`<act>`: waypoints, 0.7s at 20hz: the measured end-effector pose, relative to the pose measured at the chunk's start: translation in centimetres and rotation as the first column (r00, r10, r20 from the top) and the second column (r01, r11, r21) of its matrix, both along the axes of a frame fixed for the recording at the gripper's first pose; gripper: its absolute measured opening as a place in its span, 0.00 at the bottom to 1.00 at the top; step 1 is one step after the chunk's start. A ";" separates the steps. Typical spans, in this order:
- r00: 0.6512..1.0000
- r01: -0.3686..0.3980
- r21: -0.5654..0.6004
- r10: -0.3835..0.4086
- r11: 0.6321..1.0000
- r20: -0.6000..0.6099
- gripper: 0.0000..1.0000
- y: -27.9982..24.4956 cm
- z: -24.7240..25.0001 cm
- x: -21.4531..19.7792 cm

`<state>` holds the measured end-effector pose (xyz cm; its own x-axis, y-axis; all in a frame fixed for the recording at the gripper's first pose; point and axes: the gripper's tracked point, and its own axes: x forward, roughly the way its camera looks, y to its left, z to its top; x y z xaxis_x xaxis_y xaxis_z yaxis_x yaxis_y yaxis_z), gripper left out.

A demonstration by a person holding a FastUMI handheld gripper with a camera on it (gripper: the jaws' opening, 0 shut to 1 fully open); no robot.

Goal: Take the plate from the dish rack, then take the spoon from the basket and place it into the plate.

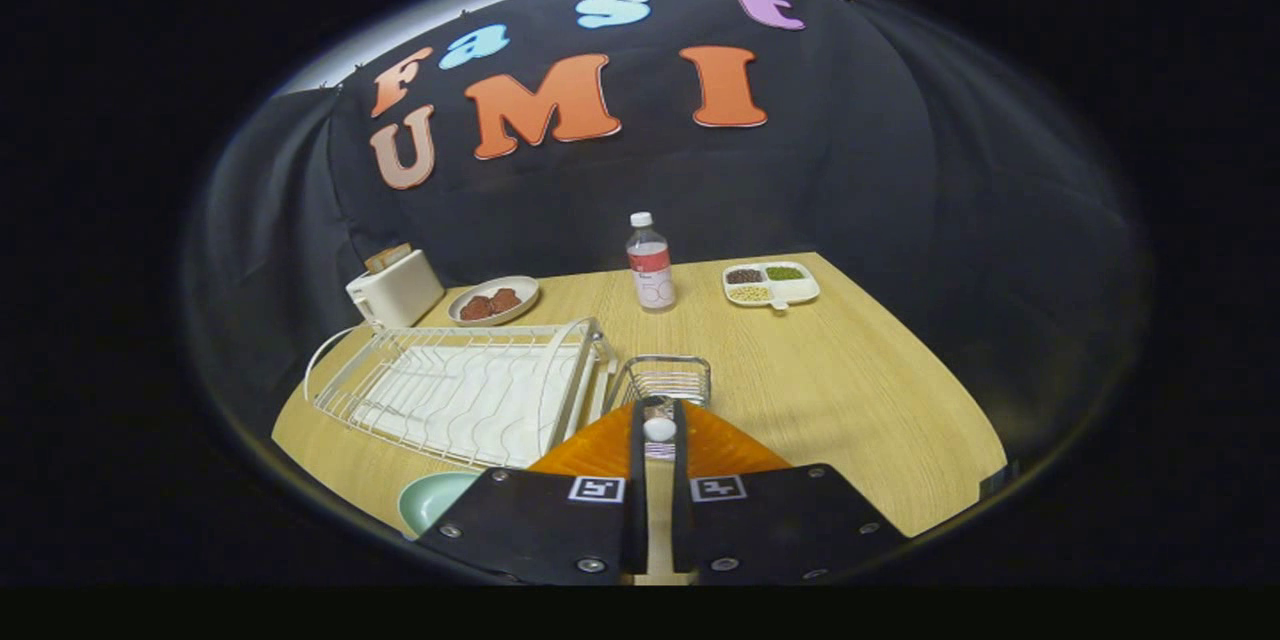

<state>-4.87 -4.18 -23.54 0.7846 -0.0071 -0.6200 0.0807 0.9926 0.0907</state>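
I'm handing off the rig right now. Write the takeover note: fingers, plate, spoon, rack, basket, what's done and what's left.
Gripper: fingers nearly closed on a small white spoon, apparently holding it just this side of the wire basket.
Dish rack: beside the basket, with no plate in it.
Plate: pale green, on the table near the rack's front corner, beside the gripper body.
Done: plate is out of the rack; spoon looks lifted clear of the basket.
Left: carry the spoon over to the plate, set it in, open the fingers.
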 end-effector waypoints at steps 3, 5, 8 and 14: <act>1.000 0.006 0.008 -0.006 1.000 0.015 0.10 -0.4 1.6 -0.6; 1.000 0.006 0.006 -0.006 1.000 0.030 0.10 -0.6 3.0 -1.2; 0.999 -0.004 0.011 0.003 1.000 0.055 0.09 -0.5 5.2 -2.2; 0.996 -0.050 0.040 0.047 0.998 0.076 0.09 0.9 8.2 -4.3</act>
<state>-9.18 -3.29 -15.38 0.8279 0.0569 -0.5580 0.0240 0.9903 0.1367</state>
